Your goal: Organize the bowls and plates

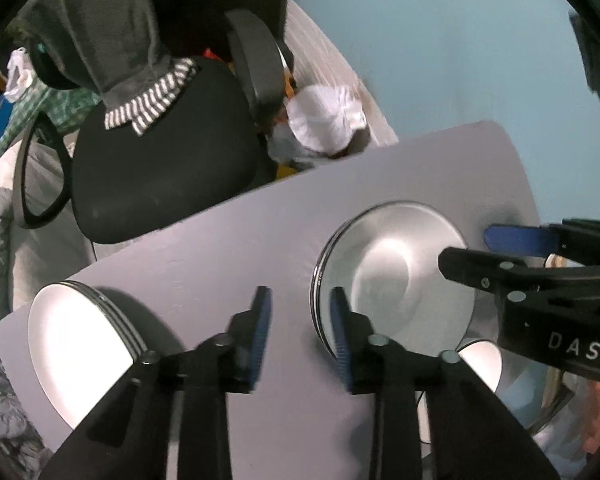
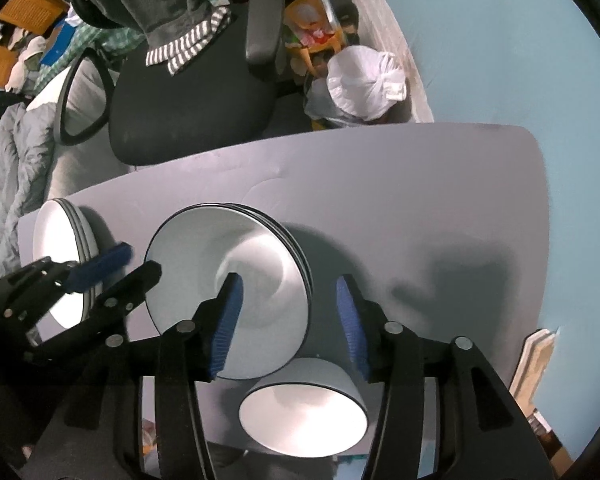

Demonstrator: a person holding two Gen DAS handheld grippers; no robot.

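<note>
A stack of white plates with dark rims lies mid-table; it also shows in the left wrist view. A second plate stack lies at the table's left end, also in the right wrist view. A white bowl stands at the near edge, partly seen in the left wrist view. My left gripper is open and empty above bare table between the two stacks. My right gripper is open and empty above the middle stack's right rim and the bowl.
The grey table has bare surface to the right. A black office chair draped with grey clothing stands behind the far edge. A white bag and clutter lie on the floor. A light blue wall is at right.
</note>
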